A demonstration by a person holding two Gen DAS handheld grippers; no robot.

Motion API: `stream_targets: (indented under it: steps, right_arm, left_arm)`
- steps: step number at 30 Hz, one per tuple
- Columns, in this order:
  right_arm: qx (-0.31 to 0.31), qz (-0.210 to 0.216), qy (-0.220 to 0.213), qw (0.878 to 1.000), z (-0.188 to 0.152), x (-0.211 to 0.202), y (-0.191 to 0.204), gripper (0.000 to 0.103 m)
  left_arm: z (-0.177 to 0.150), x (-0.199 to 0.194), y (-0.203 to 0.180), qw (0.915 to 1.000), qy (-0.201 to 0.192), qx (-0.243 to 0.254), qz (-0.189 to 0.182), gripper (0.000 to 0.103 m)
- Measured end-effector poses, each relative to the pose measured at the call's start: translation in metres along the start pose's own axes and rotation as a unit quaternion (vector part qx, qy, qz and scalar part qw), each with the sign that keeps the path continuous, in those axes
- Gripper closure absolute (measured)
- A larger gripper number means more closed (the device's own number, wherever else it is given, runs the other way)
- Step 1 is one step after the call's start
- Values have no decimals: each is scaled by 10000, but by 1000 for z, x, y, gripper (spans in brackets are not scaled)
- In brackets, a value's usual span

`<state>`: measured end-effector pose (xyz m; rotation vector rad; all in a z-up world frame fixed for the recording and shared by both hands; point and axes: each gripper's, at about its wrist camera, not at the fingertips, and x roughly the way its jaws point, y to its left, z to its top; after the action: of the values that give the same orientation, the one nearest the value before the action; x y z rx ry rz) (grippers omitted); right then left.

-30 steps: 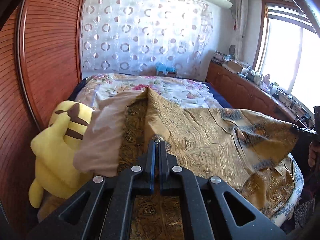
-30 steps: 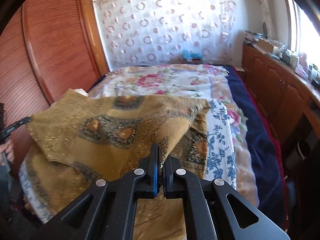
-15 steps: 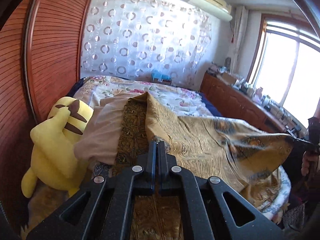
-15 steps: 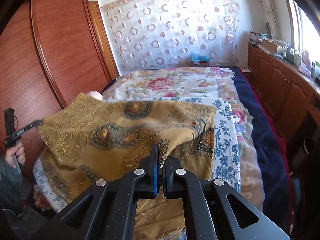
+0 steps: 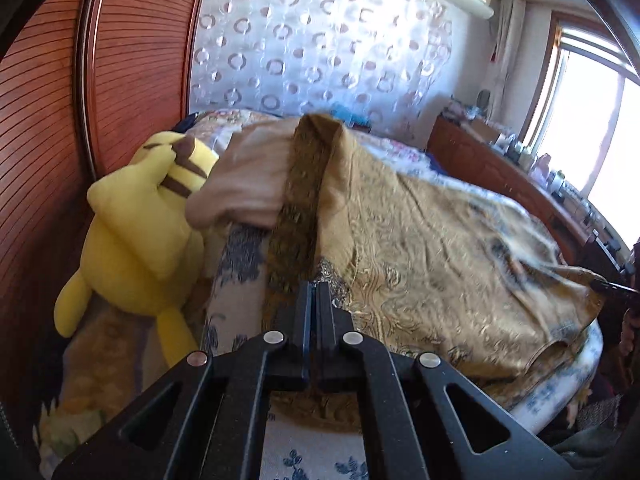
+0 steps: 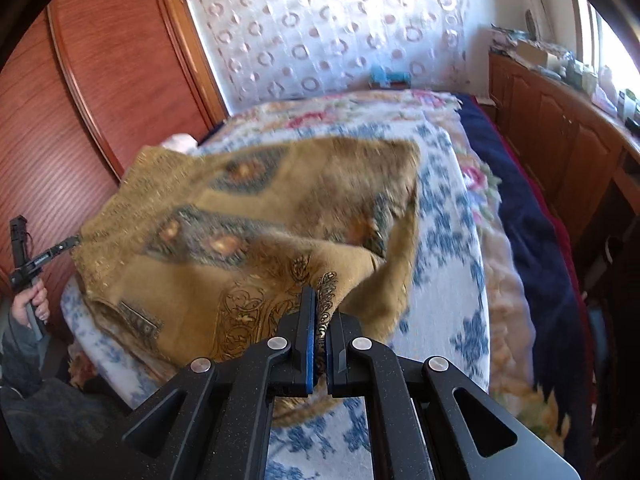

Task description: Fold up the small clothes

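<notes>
A golden-brown patterned garment (image 5: 432, 248) hangs stretched between my two grippers, low over the bed. My left gripper (image 5: 314, 286) is shut on one of its edges, and a folded band of the cloth runs away from the jaws. My right gripper (image 6: 320, 296) is shut on the opposite edge, where the garment (image 6: 248, 216) sags toward the sheet. In the left wrist view the right gripper (image 5: 600, 284) shows at the far right, pinching a corner. The left gripper (image 6: 74, 240) shows at the left of the right wrist view, held by a hand (image 6: 34, 296).
The bed carries a white sheet with blue flowers (image 6: 444, 240) and a dark blue blanket (image 6: 532, 216) along its right side. A yellow plush toy (image 5: 140, 220) and a beige pillow (image 5: 244, 176) lie by the red-brown wardrobe (image 5: 132, 60). Wooden cabinets (image 6: 560, 128) line the window side.
Both grippers have sunk toward the bed with the garment still held. The cloth now hangs lower over the sheet, and more of the blue-flowered sheet shows.
</notes>
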<state>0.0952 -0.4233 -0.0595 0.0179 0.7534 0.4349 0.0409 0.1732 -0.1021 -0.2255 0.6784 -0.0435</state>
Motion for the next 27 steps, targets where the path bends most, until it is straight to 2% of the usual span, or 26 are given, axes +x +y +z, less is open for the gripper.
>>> stream_targets:
  steps: [6, 10, 12, 19, 22, 23, 24, 27]
  right_arm:
    - [51, -61, 174, 9998, -11, 7, -4, 100]
    - [45, -105, 174, 9998, -9, 7, 6, 99]
    - [29, -179, 109, 9998, -4, 0, 10, 92]
    - [-201, -528, -230, 9981, -4, -30, 22, 89]
    - [-329, -677, -424, 9963, -3, -41, 31, 79]
    - [-381, -723, -496, 9954, -2, -44, 34, 75]
    - [-425, -744, -563, 9947, -1, -47, 39, 69]
    - [-496, -612, -683, 9946, -2, -49, 53, 63]
  left_arm:
    - [-8, 7, 0, 9997, 193, 92, 145, 100]
    - [-11, 6, 0, 9997, 209, 74, 87, 100]
    - [-11, 4, -1, 9997, 195, 105, 105, 100]
    - [-11, 1, -5, 9996, 158, 199, 155, 100]
    - [-10, -1, -8, 9993, 150, 282, 186, 100]
    - [-10, -1, -9, 9991, 142, 327, 210, 93]
    - [-10, -1, -10, 9991, 130, 351, 207, 79]
    - [-9, -3, -14, 9989, 92, 422, 191, 71]
